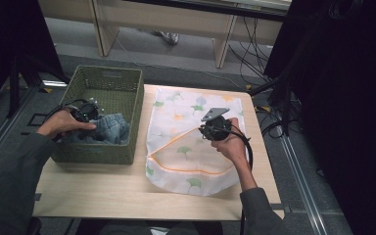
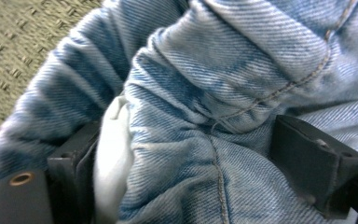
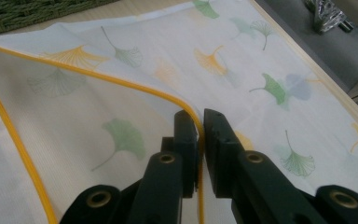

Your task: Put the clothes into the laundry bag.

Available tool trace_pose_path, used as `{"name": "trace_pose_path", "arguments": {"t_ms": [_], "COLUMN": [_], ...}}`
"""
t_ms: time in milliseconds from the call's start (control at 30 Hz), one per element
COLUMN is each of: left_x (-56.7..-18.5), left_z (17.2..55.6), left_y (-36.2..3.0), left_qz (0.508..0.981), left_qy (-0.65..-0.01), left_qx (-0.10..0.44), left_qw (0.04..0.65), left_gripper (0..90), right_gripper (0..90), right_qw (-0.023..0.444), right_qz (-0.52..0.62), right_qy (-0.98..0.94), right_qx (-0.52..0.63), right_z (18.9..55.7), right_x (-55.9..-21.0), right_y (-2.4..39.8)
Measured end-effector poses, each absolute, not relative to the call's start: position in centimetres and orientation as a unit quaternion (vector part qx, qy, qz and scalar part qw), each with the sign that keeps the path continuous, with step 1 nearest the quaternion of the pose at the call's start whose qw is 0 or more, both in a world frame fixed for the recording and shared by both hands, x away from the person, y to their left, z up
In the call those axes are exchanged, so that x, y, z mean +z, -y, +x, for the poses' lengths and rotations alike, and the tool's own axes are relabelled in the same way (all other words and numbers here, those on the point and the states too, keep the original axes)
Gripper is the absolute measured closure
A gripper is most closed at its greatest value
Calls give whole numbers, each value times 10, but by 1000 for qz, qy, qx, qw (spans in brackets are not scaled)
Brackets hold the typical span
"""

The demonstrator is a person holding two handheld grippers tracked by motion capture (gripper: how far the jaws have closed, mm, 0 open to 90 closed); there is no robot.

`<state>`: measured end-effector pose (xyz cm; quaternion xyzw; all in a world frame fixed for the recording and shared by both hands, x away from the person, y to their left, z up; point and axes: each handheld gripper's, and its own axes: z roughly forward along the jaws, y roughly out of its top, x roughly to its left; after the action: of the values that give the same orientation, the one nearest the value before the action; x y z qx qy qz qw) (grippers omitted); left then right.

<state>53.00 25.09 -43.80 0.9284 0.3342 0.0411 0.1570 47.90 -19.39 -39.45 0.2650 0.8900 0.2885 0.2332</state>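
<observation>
Crumpled blue jeans [image 1: 111, 128] lie in a green woven basket [image 1: 106, 73] at the table's left. My left gripper [image 1: 86, 113] is down in the basket on the jeans. In the left gripper view a thick denim fold [image 2: 200, 107] bulges between the wide-set jaws of my left gripper [image 2: 186, 128], with a white lining [image 2: 112, 154] against the left jaw; it reads as open around the fold. A white mesh bag [image 1: 186, 105] with a ginkgo-leaf print lies to the right. My right gripper [image 1: 206, 129] [image 3: 199, 116] is shut on the bag's orange-trimmed rim [image 3: 98, 77] and holds the mouth lifted.
The wooden table [image 1: 103, 191] has bare room in front of the basket and bag. Cables and dark stands crowd the floor at right [image 1: 274, 98]. A pale bench [image 1: 176, 19] stands beyond the table.
</observation>
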Motion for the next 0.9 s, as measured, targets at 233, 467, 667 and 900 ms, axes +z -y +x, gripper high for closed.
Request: {"name": "trace_pose_path", "arguments": {"t_ms": [233,467,667,900], "left_x": [-451,-445,-440,-407], "left_z": [533,539,537,524], "left_y": [-243,-244,-245,-257], "left_qz": [939,910,897,875], "left_qy": [-315,-354,-367,-334], "left_qx": [55,166,165,254], "left_qw": [128,139,182,240], "left_gripper": [485,653,492,201], "right_gripper": [842,847,847,840], "right_qw": [233,236,236,237], "right_qz": [268,274,274,270], "right_qy": [-889,-886,-886,-886], "right_qx": [290,292,291,293], "right_z": [479,479,480,482], "right_x": [-394,-394,-394,-396], "right_y": [195,197,198,196]}}
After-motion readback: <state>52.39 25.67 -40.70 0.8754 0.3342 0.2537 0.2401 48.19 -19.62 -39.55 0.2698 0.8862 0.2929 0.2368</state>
